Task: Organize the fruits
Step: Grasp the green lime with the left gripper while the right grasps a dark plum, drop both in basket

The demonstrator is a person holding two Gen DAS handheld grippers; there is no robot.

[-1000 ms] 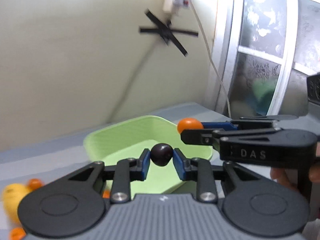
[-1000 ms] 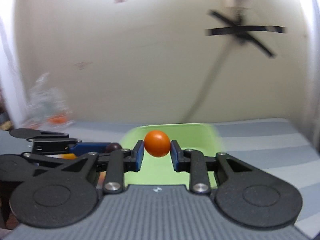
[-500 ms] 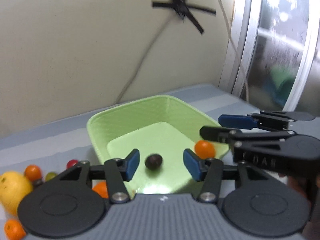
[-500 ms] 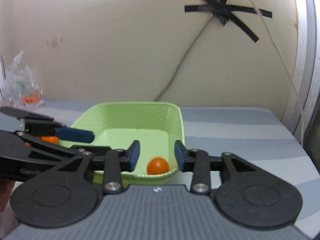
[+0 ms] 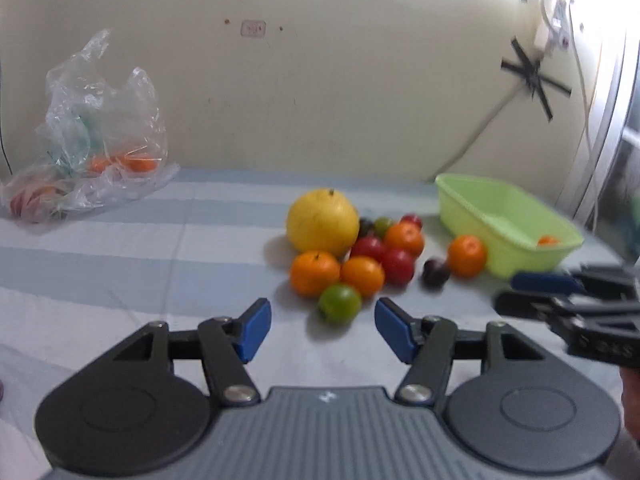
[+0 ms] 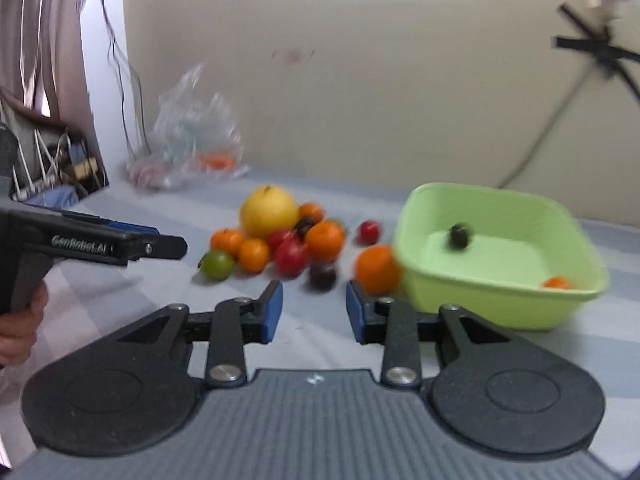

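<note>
A pile of fruit lies on the striped cloth: a big yellow fruit, several oranges, red fruits, a green fruit and a dark plum. The green basket stands to its right and holds a small orange fruit and a dark fruit. My left gripper is open and empty, just short of the green fruit. My right gripper is open and empty, just short of the dark plum, with an orange beside the basket.
A clear plastic bag with more fruit sits at the back left against the wall. A cable taped to the wall hangs behind the basket. Cables and clutter lie off the left edge.
Both grippers opened and dropped their fruits, the dark one and the small orange one, into the basket. Both then pulled back and swung left to face the fruit pile.
</note>
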